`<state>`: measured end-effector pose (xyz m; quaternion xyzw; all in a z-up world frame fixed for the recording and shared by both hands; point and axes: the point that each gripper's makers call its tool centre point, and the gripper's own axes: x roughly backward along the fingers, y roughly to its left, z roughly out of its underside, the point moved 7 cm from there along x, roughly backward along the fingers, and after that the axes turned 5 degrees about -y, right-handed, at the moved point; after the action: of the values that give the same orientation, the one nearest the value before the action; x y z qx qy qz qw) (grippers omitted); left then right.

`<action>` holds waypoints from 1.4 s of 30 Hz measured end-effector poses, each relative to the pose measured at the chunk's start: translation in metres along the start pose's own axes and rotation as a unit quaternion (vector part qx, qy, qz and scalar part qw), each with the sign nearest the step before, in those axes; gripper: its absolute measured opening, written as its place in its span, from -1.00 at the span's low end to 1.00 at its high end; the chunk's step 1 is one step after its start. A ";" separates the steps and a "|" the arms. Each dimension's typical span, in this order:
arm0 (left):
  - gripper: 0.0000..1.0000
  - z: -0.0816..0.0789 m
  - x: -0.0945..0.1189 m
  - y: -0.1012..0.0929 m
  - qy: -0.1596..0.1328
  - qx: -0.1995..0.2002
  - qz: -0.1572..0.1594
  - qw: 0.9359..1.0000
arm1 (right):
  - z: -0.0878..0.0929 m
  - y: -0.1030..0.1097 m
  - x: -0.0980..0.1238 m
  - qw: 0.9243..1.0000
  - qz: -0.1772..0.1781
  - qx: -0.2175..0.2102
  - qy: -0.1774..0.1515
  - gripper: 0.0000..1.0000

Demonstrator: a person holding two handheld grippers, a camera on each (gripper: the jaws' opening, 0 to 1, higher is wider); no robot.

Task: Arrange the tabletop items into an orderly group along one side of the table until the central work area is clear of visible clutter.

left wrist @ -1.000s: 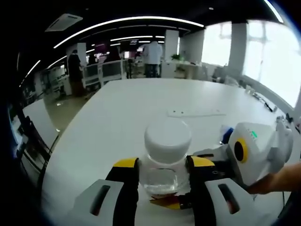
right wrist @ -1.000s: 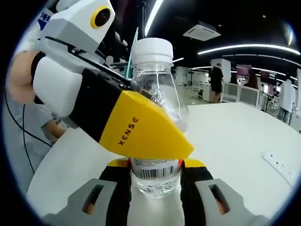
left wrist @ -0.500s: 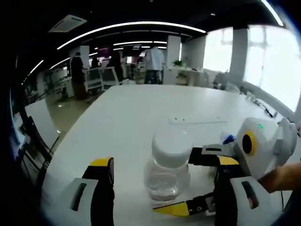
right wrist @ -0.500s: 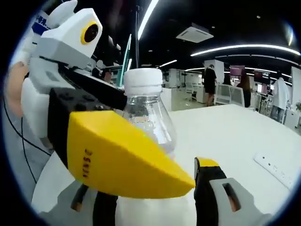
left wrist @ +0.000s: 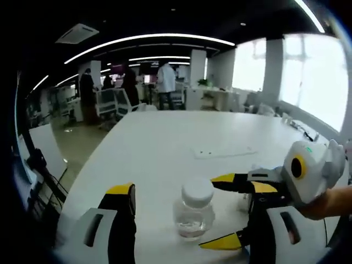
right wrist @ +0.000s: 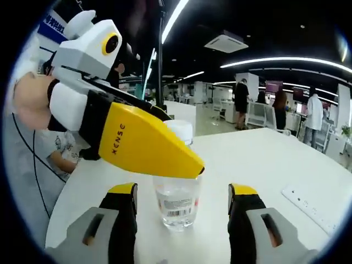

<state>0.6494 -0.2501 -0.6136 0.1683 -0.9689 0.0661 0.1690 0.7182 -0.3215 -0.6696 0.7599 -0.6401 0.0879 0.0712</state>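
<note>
My left hand-held gripper stands wide, its jaws either side of the bottle without touching it. My right hand-held gripper is wide too, the bottle loose between its jaws. The bottle stands upright on the table, long axis vertical, white cap up, near the table's close edge. I judge it set down at one side. Beyond the bottle a flat white strip lies out on the table, probably left to gather.
</note>
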 end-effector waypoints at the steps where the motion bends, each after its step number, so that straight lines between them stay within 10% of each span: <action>1: 0.57 -0.002 0.001 0.001 -0.003 -0.002 -0.002 1.000 | -0.003 0.001 0.002 1.000 0.003 0.001 0.000 0.29; 27: 0.52 -0.020 0.068 0.007 -0.018 -0.006 0.015 1.000 | -0.033 0.028 0.069 0.998 0.044 0.031 0.023 0.28; 42: 0.50 -0.019 0.066 0.000 -0.016 0.006 0.029 0.999 | -0.036 0.036 0.099 0.996 0.066 0.039 0.040 0.26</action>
<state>0.5961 -0.2664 -0.5726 0.1420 -0.9756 0.0740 0.1500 0.6980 -0.4145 -0.6122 0.7138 -0.6819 0.1475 0.0612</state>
